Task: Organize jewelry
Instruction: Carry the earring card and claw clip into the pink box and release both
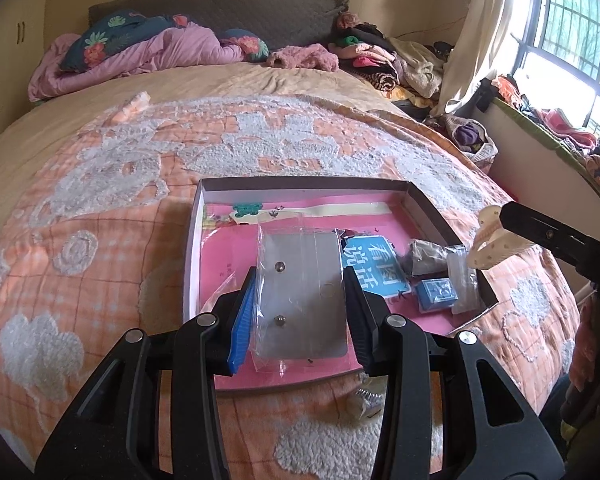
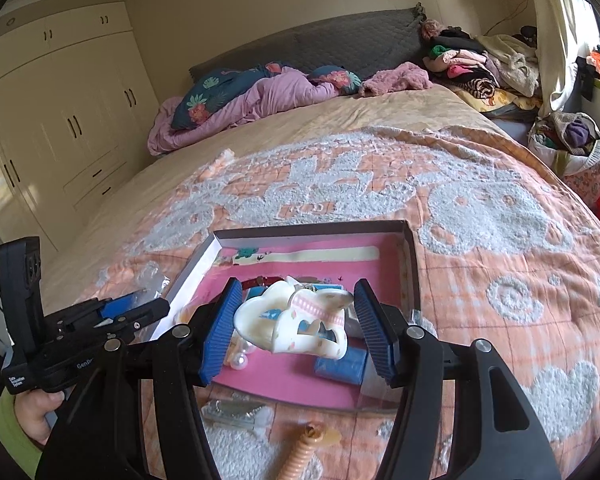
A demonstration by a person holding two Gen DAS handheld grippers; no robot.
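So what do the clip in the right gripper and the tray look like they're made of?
The hair clip looks like hard glossy plastic: cream with printed patterns and a shiny highlight on its curved top. The tray looks like thin cardboard: matte dark walls with pale raw edges and a printed pink paper floor. Both are judged by look only.

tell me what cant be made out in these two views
- Left wrist view: right gripper fingertips, hidden behind the white hair clip.
- Right wrist view: pearls, partly behind a blue pad.
- Right wrist view: orange coil is blurred and cut off by the bottom edge.
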